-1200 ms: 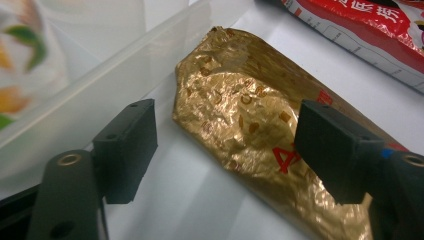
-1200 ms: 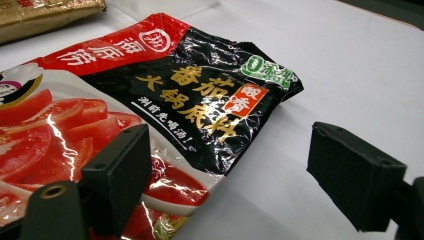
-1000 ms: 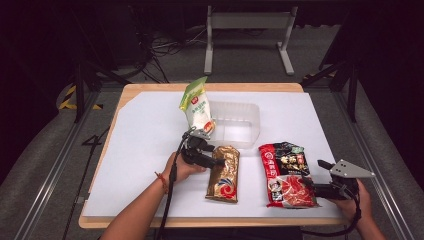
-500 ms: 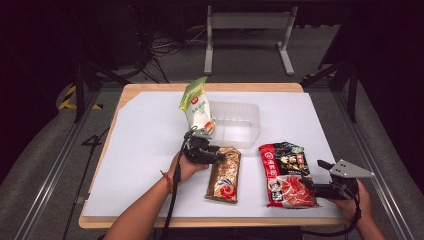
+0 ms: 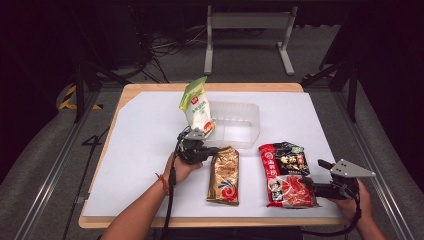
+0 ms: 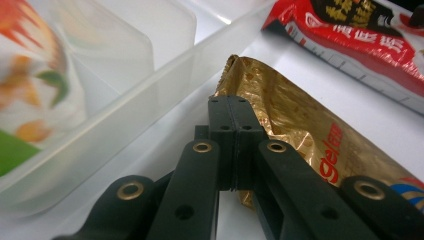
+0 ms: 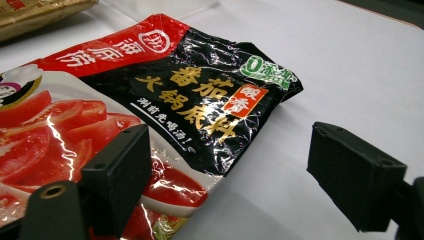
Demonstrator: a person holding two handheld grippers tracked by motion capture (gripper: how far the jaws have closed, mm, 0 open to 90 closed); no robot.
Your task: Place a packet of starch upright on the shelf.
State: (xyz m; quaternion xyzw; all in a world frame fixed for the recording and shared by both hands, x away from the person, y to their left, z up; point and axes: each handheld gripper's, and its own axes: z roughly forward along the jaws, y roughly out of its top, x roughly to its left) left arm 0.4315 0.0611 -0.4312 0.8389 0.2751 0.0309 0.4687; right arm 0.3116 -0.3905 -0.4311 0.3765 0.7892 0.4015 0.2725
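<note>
Gold packet: I see it lying flat on the white worktop, near the middle, its long side running from far to near. Its far end sits just near the clear tub.
Left tongs: mine, in the left hand, over the far left corner of the gold packet. The jaws have just been closing and now stand pressed together. In the left gripper view the tongs meet at the crinkled far edge of the gold packet; I cannot tell whether any foil is caught between them.
Right tongs: mine, in the right hand at the near right corner of the worktop, pointing left at the red and black pouch. In the right gripper view the tongs stand wide apart, with nothing between the pads; one jaw is over the pouch's near edge, the other over bare worktop.
Red and black pouch: flat on the worktop, right of the gold packet and apart from it. A tomato picture and printed characters show on the pouch in the right gripper view.
Clear tub: a see-through plastic box at the far middle of the worktop.
Green and white bag: standing tilted at the tub's left end, just far of the left tongs.
</note>
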